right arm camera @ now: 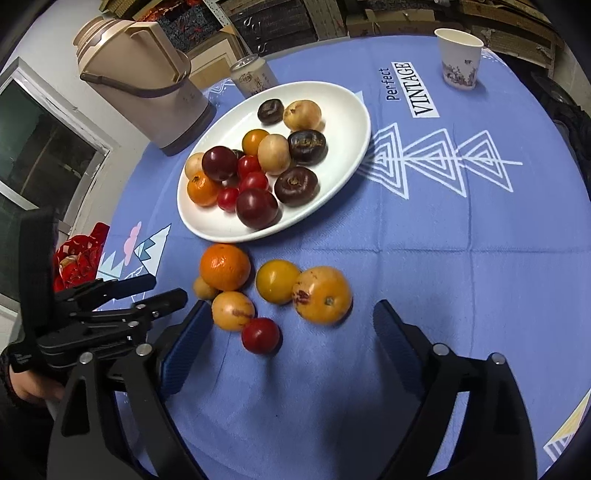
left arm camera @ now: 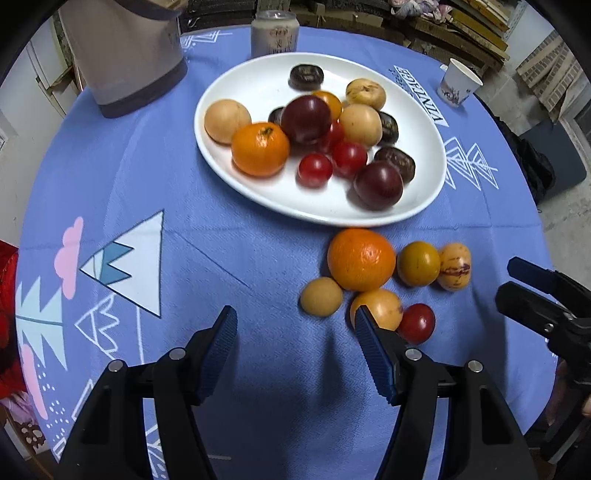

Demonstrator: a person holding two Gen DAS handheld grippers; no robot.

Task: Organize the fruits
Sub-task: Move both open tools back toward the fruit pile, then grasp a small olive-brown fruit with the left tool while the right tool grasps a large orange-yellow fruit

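Left claw (left arm camera: 295, 328) and right claw (right arm camera: 291, 321) both stand spread and empty over six loose fruits near the surface's near edge. Judged: readied to lift these, the cherry tomato (right arm camera: 260, 335) among them, onto the white plate (right arm camera: 343, 107) already gathering the rest.

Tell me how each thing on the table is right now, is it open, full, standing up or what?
Left gripper: open, nothing held.
Right gripper: open, nothing held.
White plate: heaped with fruit.
Big orange: loose on the cloth beside the plate.
Small red tomato: loose on the cloth.
Paper cup: upright, contents hidden.
Drink can: upright.
Thermos jug: upright, lid on.
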